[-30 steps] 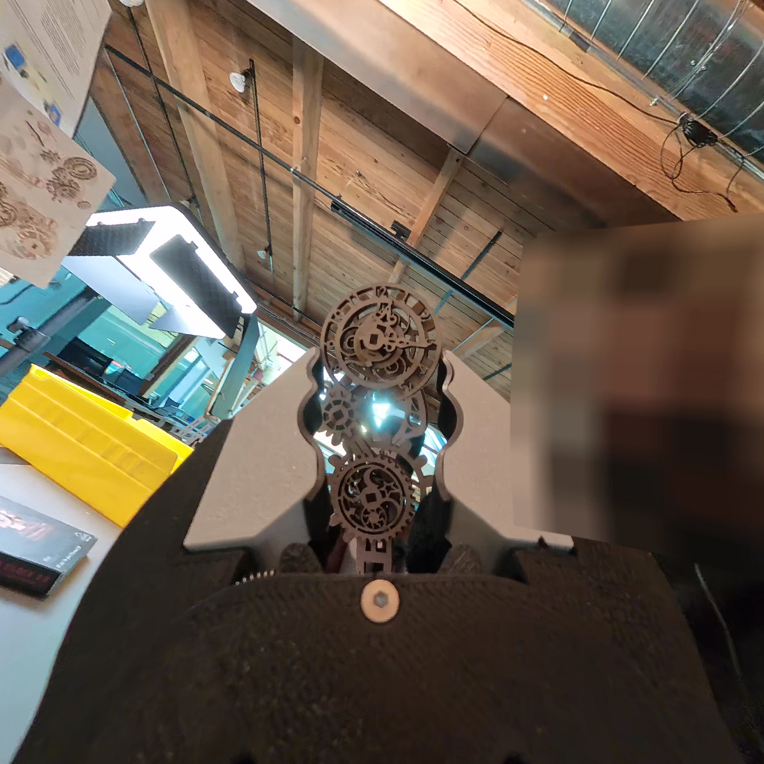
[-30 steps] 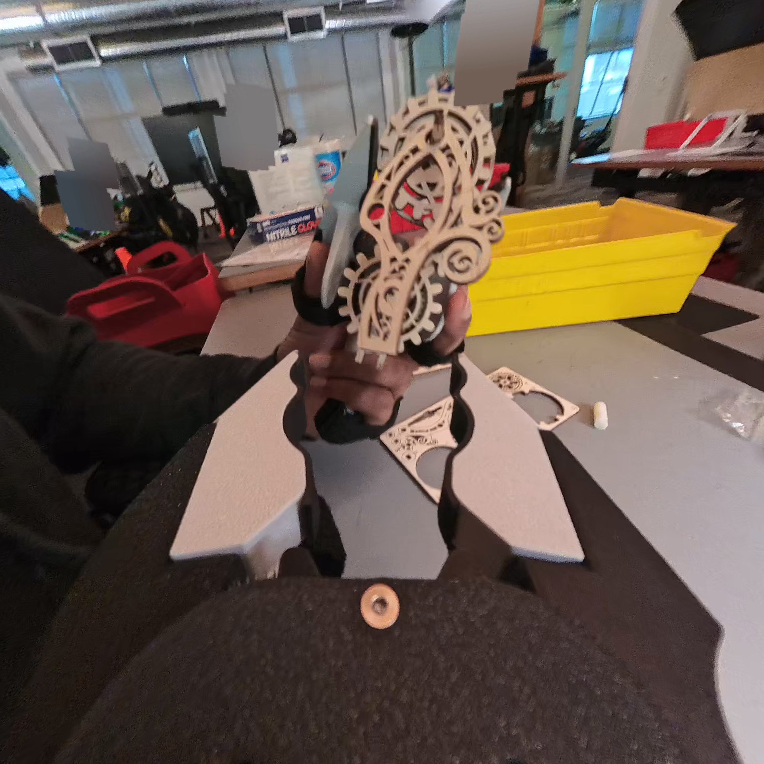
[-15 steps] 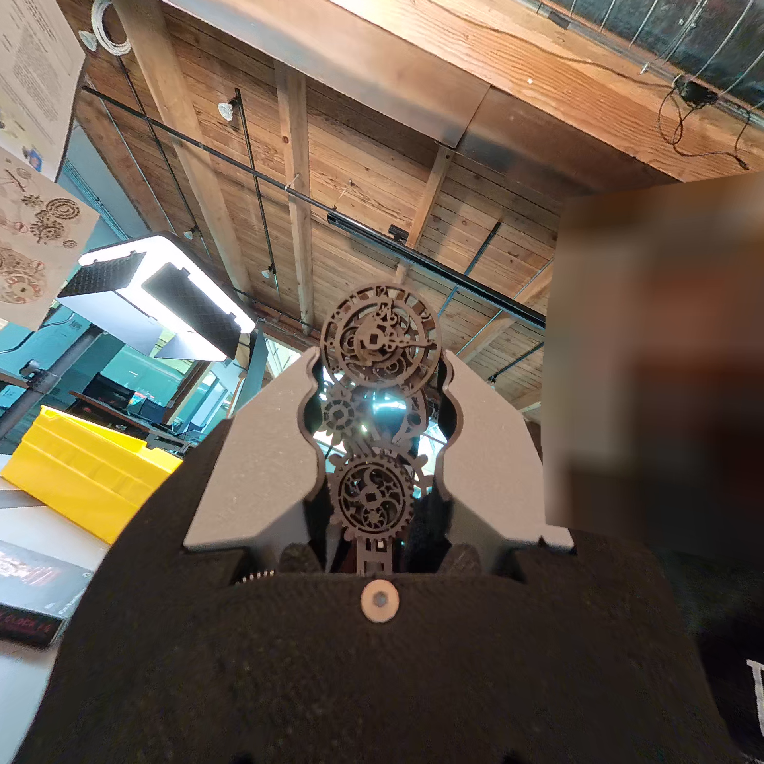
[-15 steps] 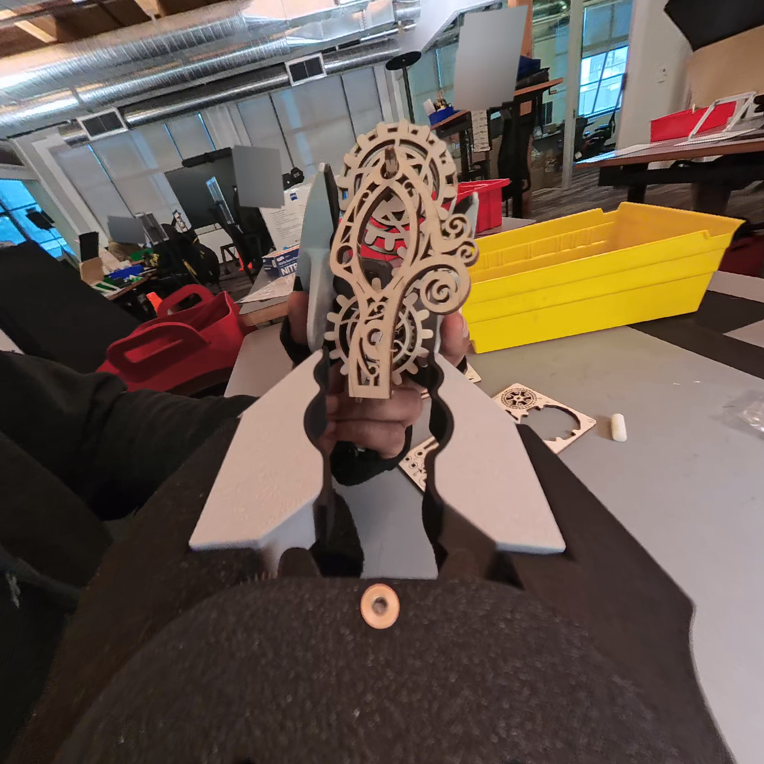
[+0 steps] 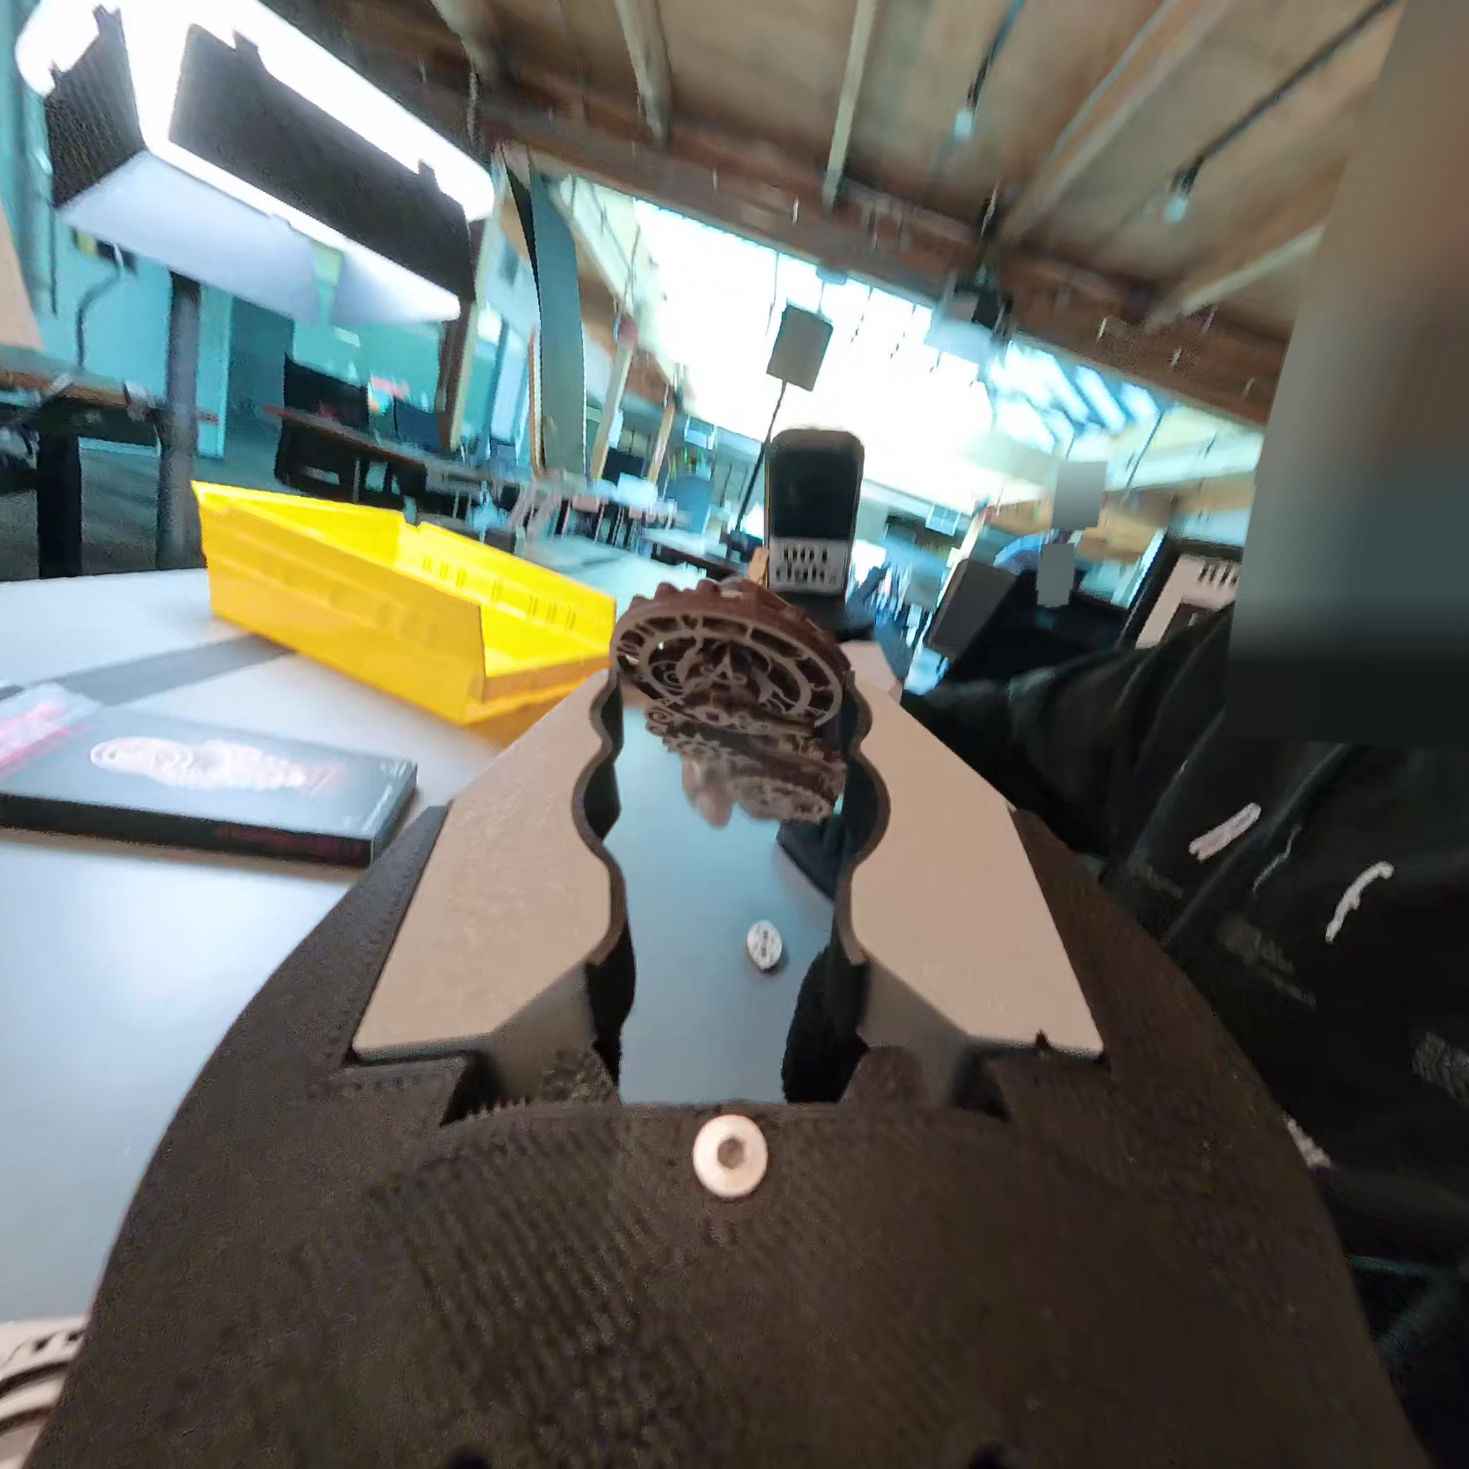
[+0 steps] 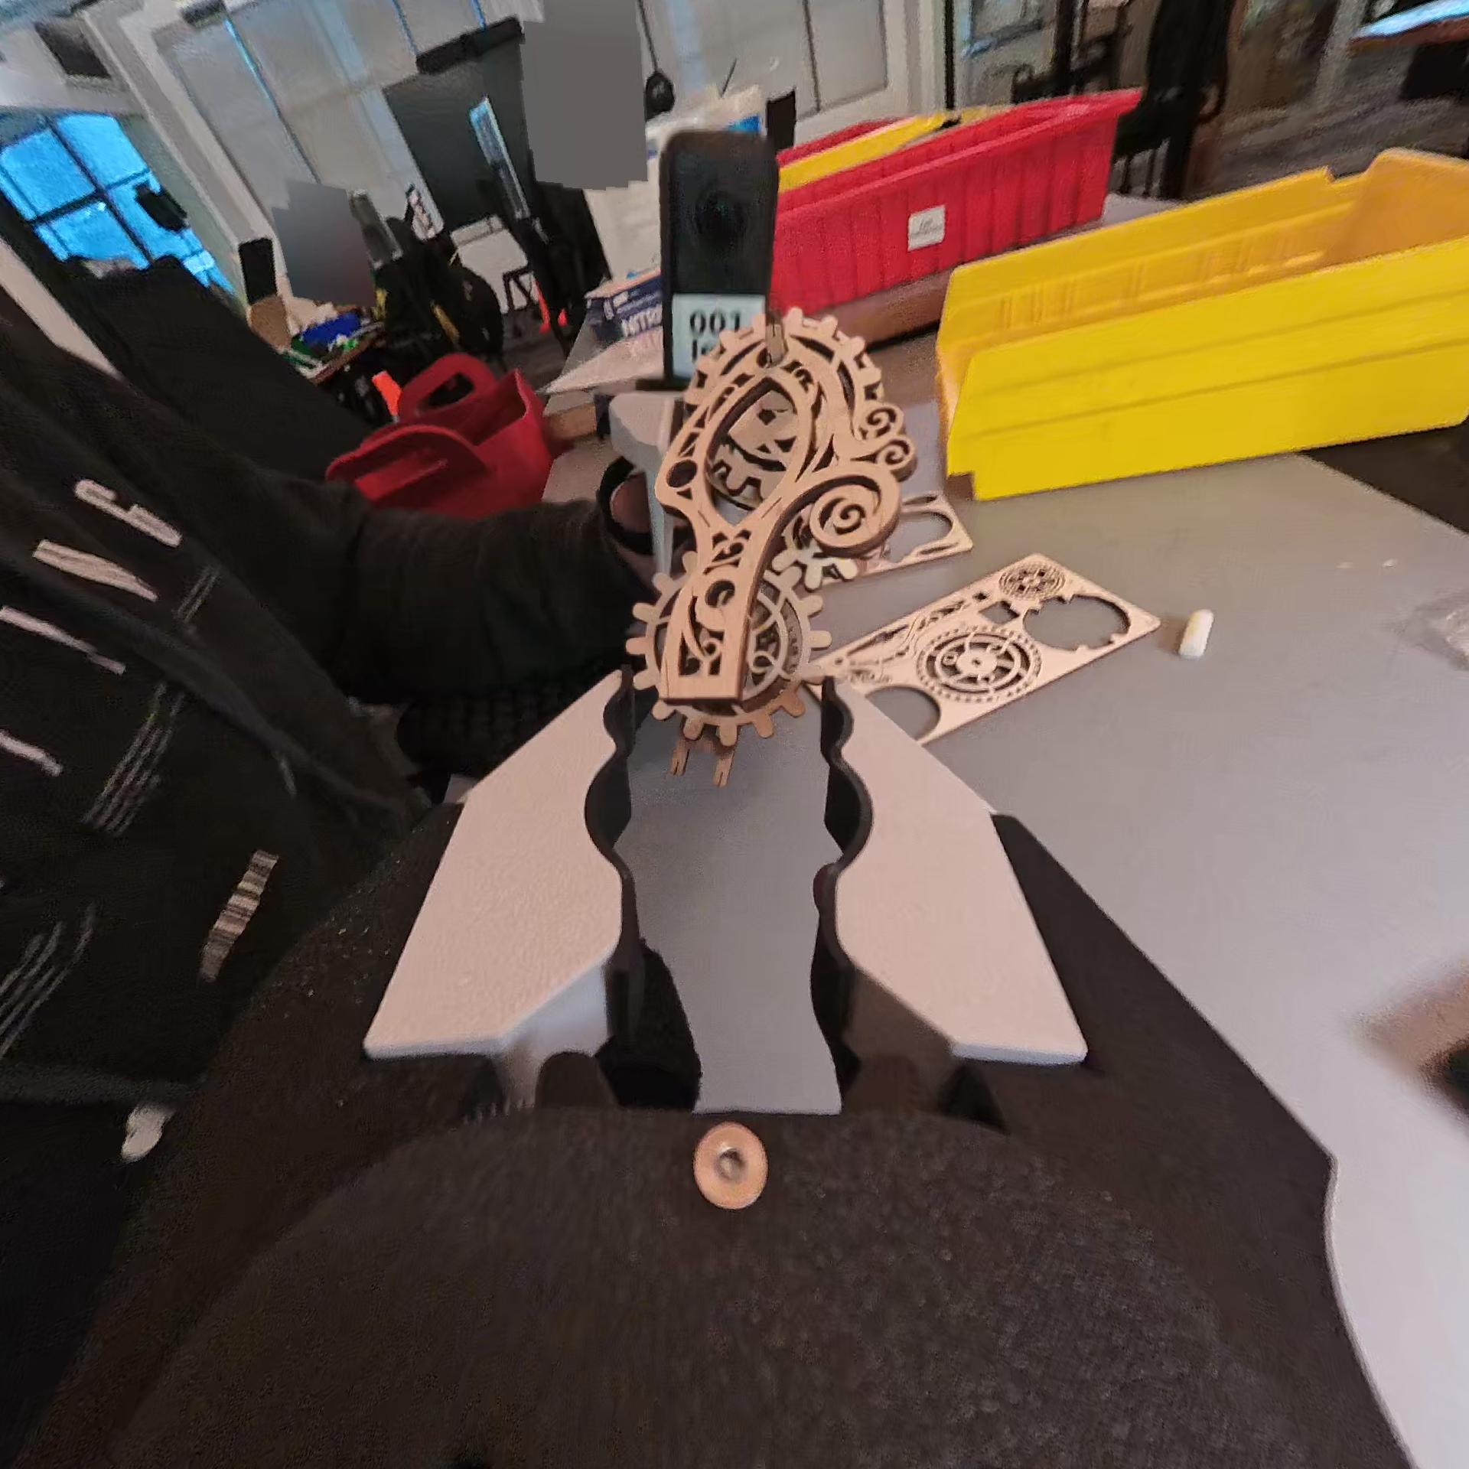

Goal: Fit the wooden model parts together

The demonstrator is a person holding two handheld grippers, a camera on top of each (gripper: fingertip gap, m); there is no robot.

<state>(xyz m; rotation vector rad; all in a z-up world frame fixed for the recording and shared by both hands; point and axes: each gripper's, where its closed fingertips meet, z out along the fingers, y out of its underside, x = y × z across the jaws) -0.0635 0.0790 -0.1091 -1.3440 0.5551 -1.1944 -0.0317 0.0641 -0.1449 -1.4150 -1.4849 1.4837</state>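
Left wrist view: the left gripper (image 5: 727, 719) grips the dark, gear-patterned wooden clock model (image 5: 735, 699) between its finger tips, above the grey bench (image 5: 143, 954). A yellow plastic bin (image 5: 397, 588) sits far left.

Right wrist view: the right gripper (image 6: 723, 699) has its fingers parted and grips nothing; the pale side of the wooden clock model (image 6: 763, 525) hangs just beyond its tips. Flat cut-out wooden sheets (image 6: 1009, 636) lie on the bench at right.

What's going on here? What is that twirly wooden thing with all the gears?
A person is building a wooden gear model with two hand-held grippers. The left gripper pinches the model at its fingertips, holding it up over the grey table. The right gripper is open and empty, just in front of it. Punched-out wooden sheets lie beside a yellow bin.
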